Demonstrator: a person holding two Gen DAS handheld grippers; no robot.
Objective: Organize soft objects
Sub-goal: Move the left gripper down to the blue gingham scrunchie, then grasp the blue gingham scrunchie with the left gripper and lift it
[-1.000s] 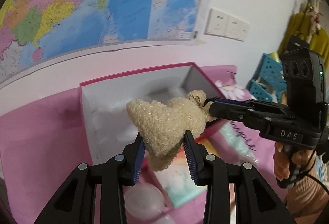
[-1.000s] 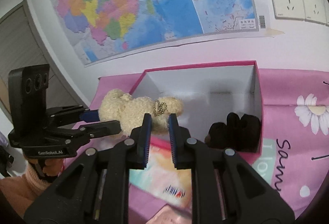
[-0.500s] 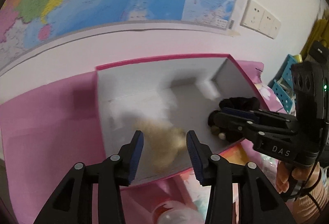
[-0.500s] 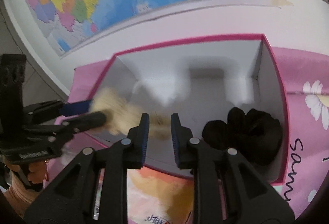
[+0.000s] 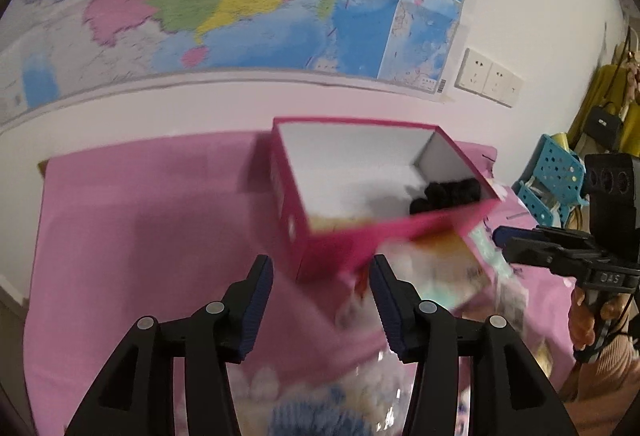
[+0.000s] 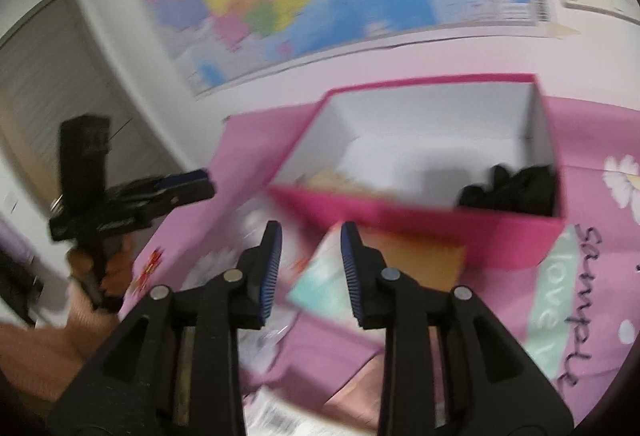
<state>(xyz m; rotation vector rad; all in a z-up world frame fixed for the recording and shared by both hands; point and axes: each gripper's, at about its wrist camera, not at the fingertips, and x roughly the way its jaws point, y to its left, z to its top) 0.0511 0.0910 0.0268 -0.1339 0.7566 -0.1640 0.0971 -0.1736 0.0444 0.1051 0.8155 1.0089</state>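
Seen from the left wrist, the black left gripper with blue ribbed pads [image 5: 321, 302] has its jaws spread wide apart with nothing between them, poised over the pink cloth-covered worktop [image 5: 140, 236] just short of the near corner of the open pink cardboard box with a white lining [image 5: 332, 252]. Inside the box, low against the near wall at the left, a blurred sliver of the cream fuzzy plush toy [image 5: 336, 222] shows; the black fuzzy soft item [image 5: 444, 193] lies in the box's right-hand end. At the far right of that view the black right gripper [image 5: 500, 236] is seen side-on; whether its jaws are parted cannot be told from there.

From the right wrist, the left gripper [image 6: 196, 181] sits at the left, held in a hand, well apart from the box. In the centre the right gripper [image 6: 311, 272] has its jaws parted and empty, above a teal and orange flat packet [image 6: 352, 276] lying on the worktop just in front of the box [image 6: 420, 215]. The cream plush [image 6: 336, 179] lies inside at the left, the black soft item [image 6: 512, 187] in the right corner.
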